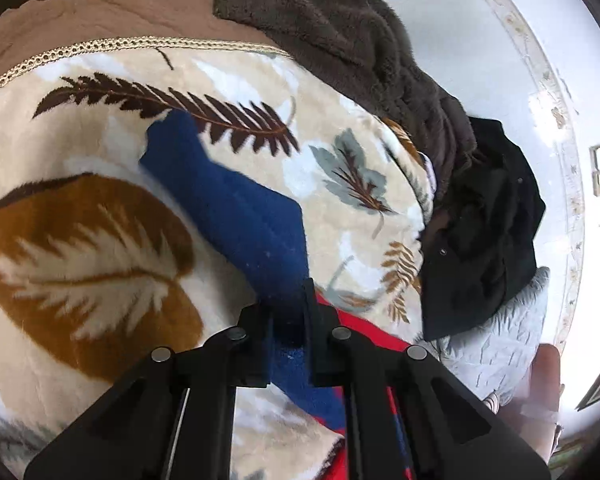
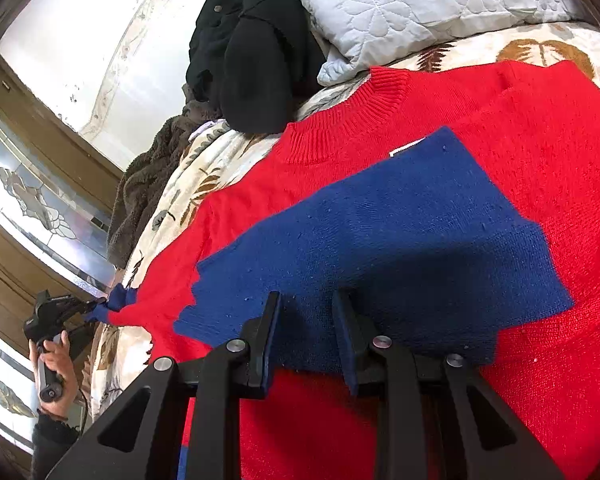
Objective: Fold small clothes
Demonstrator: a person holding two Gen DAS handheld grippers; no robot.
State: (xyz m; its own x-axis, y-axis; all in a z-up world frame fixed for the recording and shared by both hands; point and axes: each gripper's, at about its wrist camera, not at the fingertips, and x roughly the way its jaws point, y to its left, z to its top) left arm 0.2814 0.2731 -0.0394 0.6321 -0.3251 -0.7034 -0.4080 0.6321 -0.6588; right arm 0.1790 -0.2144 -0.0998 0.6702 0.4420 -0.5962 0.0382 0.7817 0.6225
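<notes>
Red-and-blue knit sweater [image 2: 480,152] flat on leaf-print blanket [image 1: 80,240] on bed. Left tool [image 1: 288,320] clamped on blue sleeve cuff [image 2: 118,300], stretched sideways. Right tool [image 2: 306,304] part-open, gripping nothing. Knit soft, light, stretchy; take hems, cuffs.

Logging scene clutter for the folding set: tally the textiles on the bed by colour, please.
Red and blue: 1, sweater
Black: 1, garment heap
Dark brown: 1, fleece
Pale grey: 1, quilted pillow
Leaf-print cream: 1, blanket
Total: 5
</notes>
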